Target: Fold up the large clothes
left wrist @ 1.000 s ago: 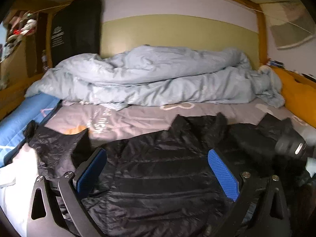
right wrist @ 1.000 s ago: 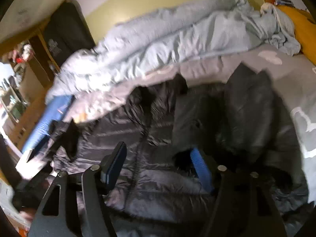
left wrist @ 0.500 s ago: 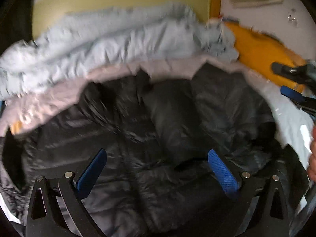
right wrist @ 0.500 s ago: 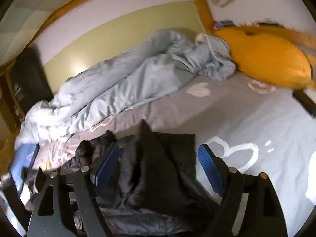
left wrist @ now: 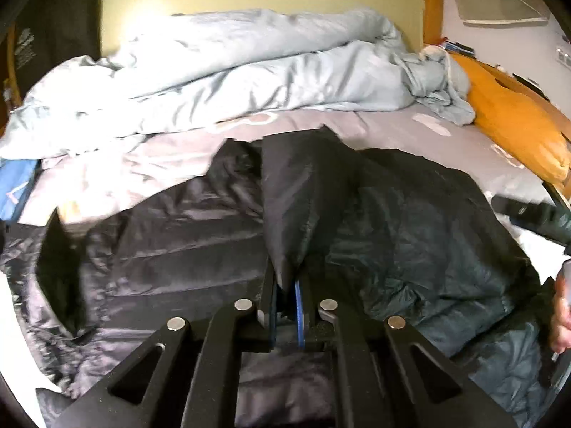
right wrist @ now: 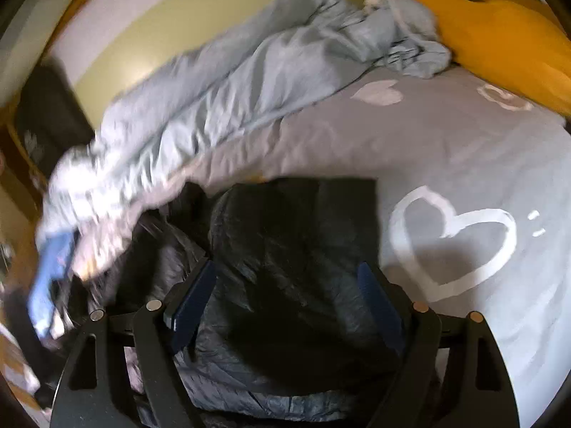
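Note:
A black puffer jacket (left wrist: 392, 235) lies spread on the grey bed sheet (left wrist: 385, 132). My left gripper (left wrist: 285, 296) is shut on a fold of the jacket's fabric, which rises as a ridge from the pads. In the right wrist view the jacket (right wrist: 292, 235) lies folded over itself, its far edge straight. My right gripper (right wrist: 285, 292) is open just above it, one blue pad on each side of the dark fabric. The right gripper also shows at the right edge of the left wrist view (left wrist: 535, 214).
A crumpled light blue duvet (left wrist: 232, 71) lies along the back of the bed. An orange pillow (left wrist: 514, 121) sits at the right. A blue item (left wrist: 14, 189) lies at the left. White hearts (right wrist: 453, 239) mark the sheet right of the jacket.
My left gripper has shut on a fold of the jacket; it was open before. My right gripper has swung over the jacket's right part and stays open.

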`<state>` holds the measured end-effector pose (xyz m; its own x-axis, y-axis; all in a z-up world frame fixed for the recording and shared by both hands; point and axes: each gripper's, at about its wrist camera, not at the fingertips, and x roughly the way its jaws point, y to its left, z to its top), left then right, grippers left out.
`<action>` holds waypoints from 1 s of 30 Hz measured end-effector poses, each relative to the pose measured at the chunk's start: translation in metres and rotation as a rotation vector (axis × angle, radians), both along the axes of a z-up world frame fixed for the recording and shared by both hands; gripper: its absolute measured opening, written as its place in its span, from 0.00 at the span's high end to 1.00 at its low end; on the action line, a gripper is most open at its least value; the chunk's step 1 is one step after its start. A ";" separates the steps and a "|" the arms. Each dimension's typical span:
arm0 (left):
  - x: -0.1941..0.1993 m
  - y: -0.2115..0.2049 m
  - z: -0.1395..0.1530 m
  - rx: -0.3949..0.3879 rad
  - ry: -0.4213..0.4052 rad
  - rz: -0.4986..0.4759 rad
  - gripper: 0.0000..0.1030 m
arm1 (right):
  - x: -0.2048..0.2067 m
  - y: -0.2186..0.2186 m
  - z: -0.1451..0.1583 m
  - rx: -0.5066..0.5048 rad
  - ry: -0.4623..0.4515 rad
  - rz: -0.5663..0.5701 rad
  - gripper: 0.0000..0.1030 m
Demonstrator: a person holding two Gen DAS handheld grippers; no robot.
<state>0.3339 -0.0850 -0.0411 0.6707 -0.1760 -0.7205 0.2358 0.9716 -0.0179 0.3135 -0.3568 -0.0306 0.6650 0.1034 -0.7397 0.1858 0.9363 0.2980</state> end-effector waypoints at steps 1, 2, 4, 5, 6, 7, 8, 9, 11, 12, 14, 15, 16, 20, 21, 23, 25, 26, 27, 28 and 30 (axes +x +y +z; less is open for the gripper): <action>-0.001 0.004 0.000 -0.004 0.002 0.003 0.92 | 0.003 0.005 -0.005 -0.016 0.017 0.010 0.21; -0.003 0.009 -0.001 -0.015 0.004 0.000 0.92 | 0.007 0.010 -0.011 -0.031 0.039 0.021 0.21; -0.002 0.013 -0.003 -0.021 0.004 0.007 0.87 | 0.016 0.016 -0.025 -0.047 0.093 0.042 0.21; -0.005 0.014 -0.005 -0.024 -0.006 0.008 0.87 | 0.020 0.018 -0.034 -0.051 0.131 0.049 0.21; -0.008 0.014 -0.005 -0.024 -0.018 0.004 0.85 | 0.022 0.018 -0.038 -0.053 0.150 0.051 0.21; -0.011 0.011 -0.004 -0.017 -0.036 0.001 0.81 | 0.024 0.018 -0.042 -0.052 0.162 0.052 0.21; -0.017 0.009 -0.001 -0.003 -0.068 0.001 0.78 | 0.025 0.017 -0.044 -0.048 0.168 0.053 0.21; -0.022 0.005 0.002 -0.002 -0.093 -0.009 0.69 | 0.024 0.015 -0.044 -0.036 0.167 0.053 0.21; -0.034 -0.001 0.011 -0.010 -0.135 -0.037 0.54 | 0.020 0.009 -0.041 0.002 0.146 0.039 0.21; -0.042 -0.007 0.019 0.000 -0.173 -0.055 0.44 | 0.018 0.006 -0.037 0.021 0.126 0.028 0.21; -0.052 -0.018 0.032 0.030 -0.234 -0.065 0.38 | 0.009 -0.001 -0.023 0.047 0.074 -0.003 0.21; -0.058 -0.025 0.041 0.034 -0.264 -0.089 0.36 | 0.002 -0.004 -0.015 0.053 0.039 -0.017 0.21; -0.059 -0.032 0.045 0.031 -0.259 -0.117 0.35 | -0.002 -0.005 -0.007 0.059 0.010 -0.026 0.21; -0.031 -0.060 0.037 -0.006 -0.071 -0.194 0.35 | -0.018 -0.011 0.017 0.078 -0.067 -0.041 0.21; -0.019 -0.065 0.029 -0.032 -0.010 -0.203 0.35 | -0.020 -0.011 0.020 0.076 -0.078 -0.047 0.21; -0.001 -0.071 0.013 -0.069 0.078 -0.197 0.35 | -0.023 -0.012 0.023 0.066 -0.089 -0.056 0.21; 0.015 -0.077 -0.004 -0.094 0.152 -0.183 0.35 | -0.019 -0.013 0.021 0.061 -0.076 -0.063 0.21; 0.022 -0.079 -0.012 -0.087 0.172 -0.169 0.35 | -0.017 -0.014 0.019 0.064 -0.065 -0.065 0.21; 0.024 -0.082 -0.018 -0.077 0.179 -0.165 0.35 | -0.014 -0.015 0.015 0.069 -0.050 -0.066 0.21; 0.027 -0.085 -0.023 -0.065 0.189 -0.166 0.35 | -0.013 -0.018 0.012 0.074 -0.039 -0.065 0.21; 0.030 -0.087 -0.029 -0.038 0.201 -0.158 0.35 | -0.008 -0.018 0.006 0.075 -0.019 -0.062 0.21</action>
<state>0.3640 -0.1721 -0.0704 0.4765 -0.2965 -0.8277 0.3728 0.9207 -0.1152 0.3051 -0.3744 -0.0246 0.6860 0.1162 -0.7183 0.2358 0.8984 0.3706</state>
